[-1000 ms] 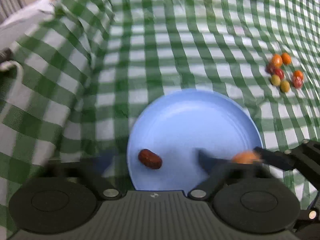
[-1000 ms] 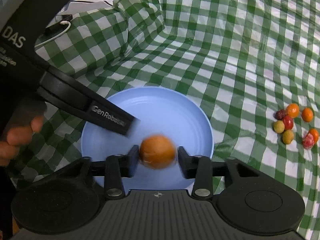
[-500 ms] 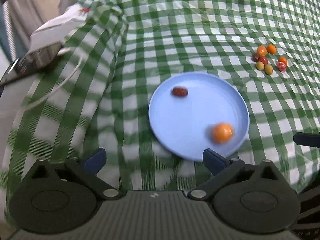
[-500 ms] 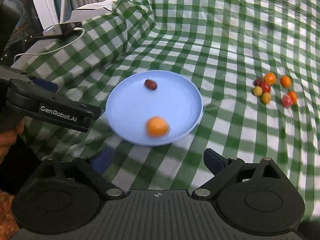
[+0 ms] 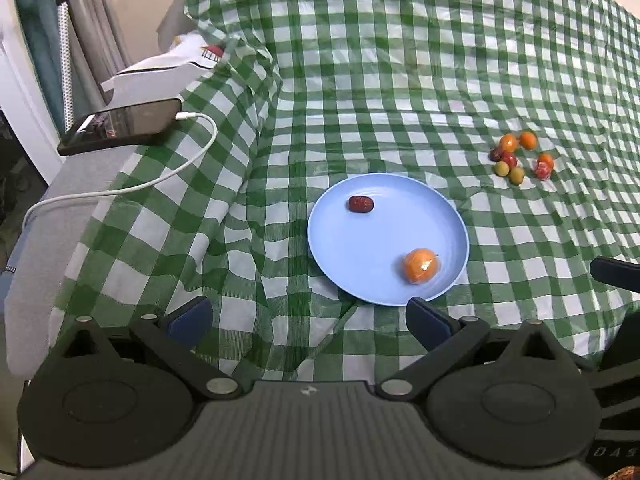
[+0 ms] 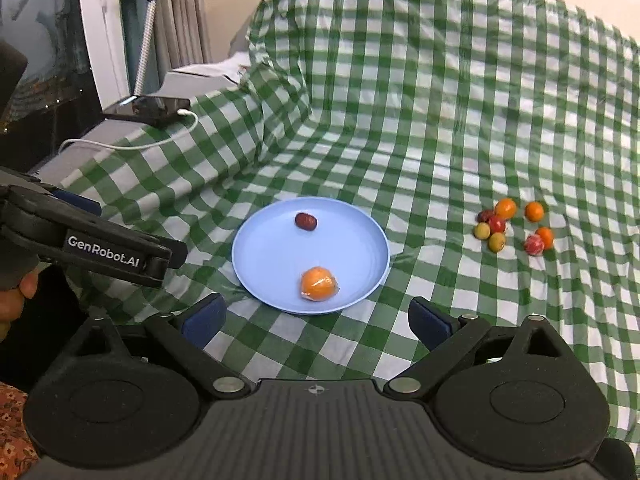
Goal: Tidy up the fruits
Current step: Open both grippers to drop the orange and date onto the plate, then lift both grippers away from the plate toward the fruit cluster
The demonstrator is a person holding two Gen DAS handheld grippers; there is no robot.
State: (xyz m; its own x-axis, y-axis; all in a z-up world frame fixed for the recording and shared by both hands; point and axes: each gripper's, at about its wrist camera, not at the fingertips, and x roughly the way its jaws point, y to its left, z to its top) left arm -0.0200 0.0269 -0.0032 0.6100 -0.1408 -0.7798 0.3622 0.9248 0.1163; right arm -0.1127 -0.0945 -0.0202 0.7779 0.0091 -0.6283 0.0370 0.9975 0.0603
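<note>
Left wrist view: the left gripper (image 5: 307, 318) fills the lower frame, its fingers (image 5: 191, 318) spread wide with nothing between them. Above them, at centre, a blue plate (image 5: 360, 248) lies on the green checked cloth (image 5: 380, 80) and holds a wrapped orange (image 5: 419, 266) near its lower right rim and a dark red date (image 5: 361, 204) near its upper left rim. A cluster of small fruits (image 5: 520, 158) lies on the cloth at right, well apart from the plate. At upper left, a phone (image 5: 120, 128) with a white cable (image 5: 160, 176) rests beside a white box (image 5: 160, 76). Only a dark tip of the other gripper shows at the right edge.

Right wrist view: the right gripper (image 6: 316, 320) has just been opening; its fingers (image 6: 428, 320) stand wide apart and empty, below the plate. This view alone shows the left gripper's lettered side at left centre and part of the hand (image 6: 16, 300) holding it.
</note>
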